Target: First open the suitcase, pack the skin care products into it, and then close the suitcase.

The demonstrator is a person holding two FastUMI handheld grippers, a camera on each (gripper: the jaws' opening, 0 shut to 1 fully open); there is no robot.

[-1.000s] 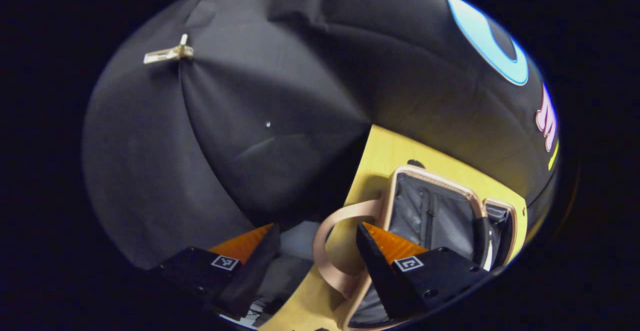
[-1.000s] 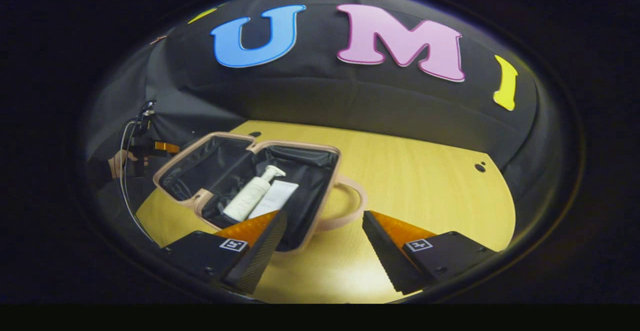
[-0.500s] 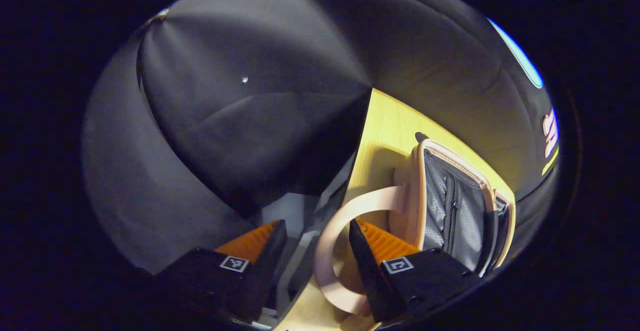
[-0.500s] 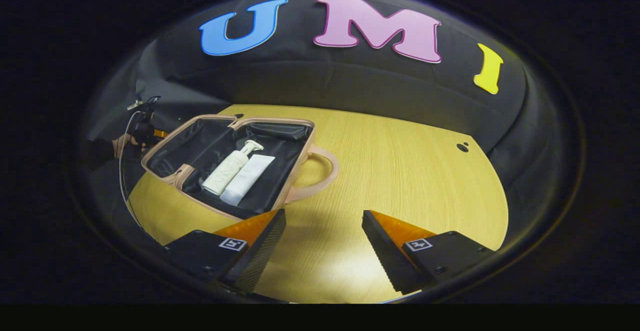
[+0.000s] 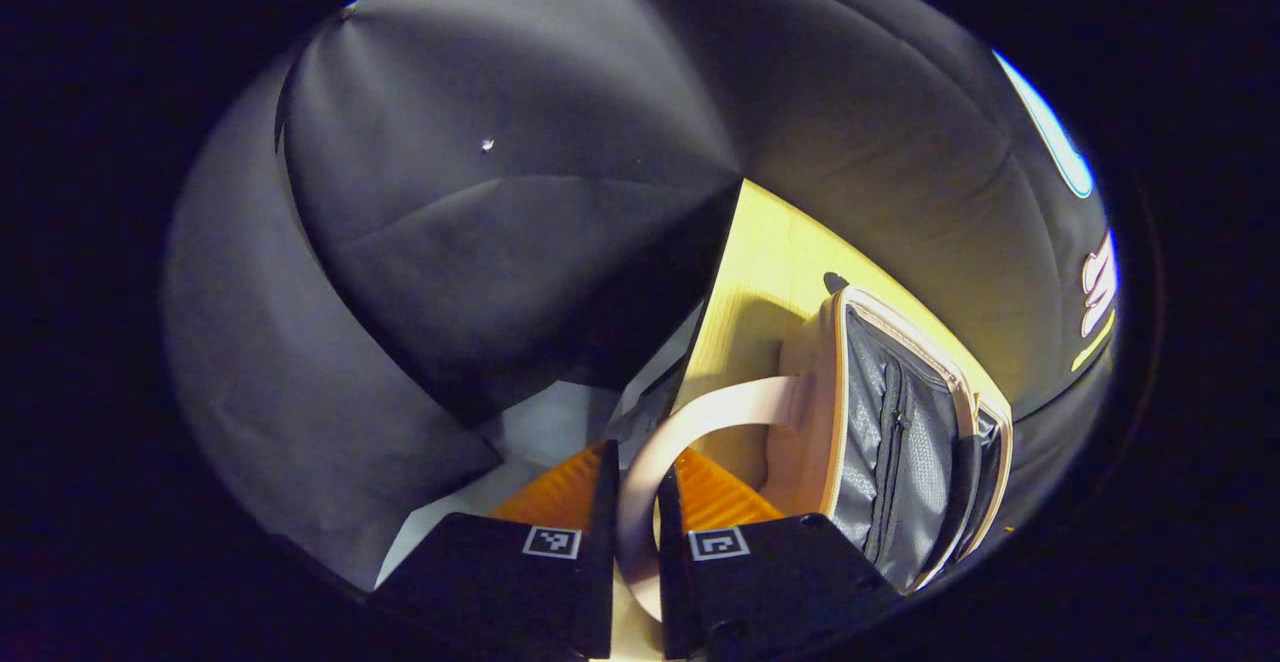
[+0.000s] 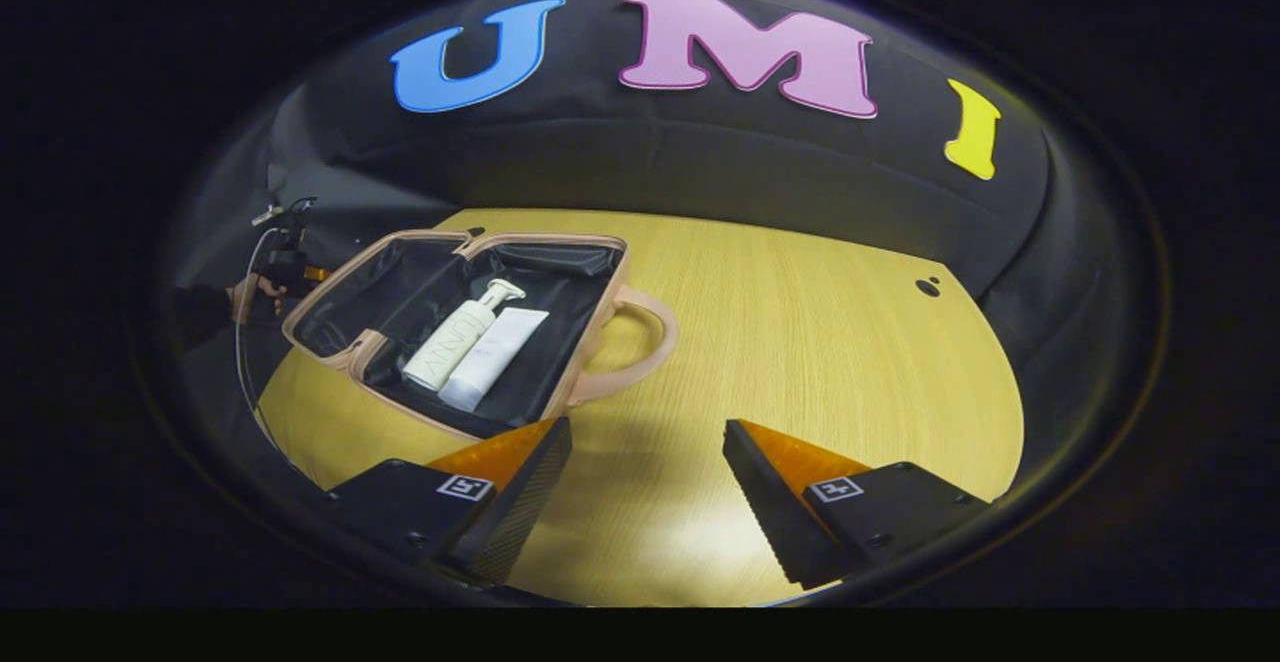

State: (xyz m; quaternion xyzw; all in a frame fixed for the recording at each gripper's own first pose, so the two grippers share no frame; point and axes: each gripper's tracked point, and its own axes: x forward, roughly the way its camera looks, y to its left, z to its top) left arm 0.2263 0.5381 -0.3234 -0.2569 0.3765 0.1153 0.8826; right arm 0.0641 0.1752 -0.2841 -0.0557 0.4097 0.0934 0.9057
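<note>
Snugly, left hand-held gripper pinches curved handle.

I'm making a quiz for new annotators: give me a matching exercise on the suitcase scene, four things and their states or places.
Things:
1. left gripper
2. right gripper
3. pump bottle
4. suitcase

States or places:
A. lying flat inside the case, beside a white tube
B. jaws wide apart above the bare wooden table
C. lying open
D. shut on the handle of the lid

Pairs: 1-D, 2-B, 3-A, 4-C
</note>
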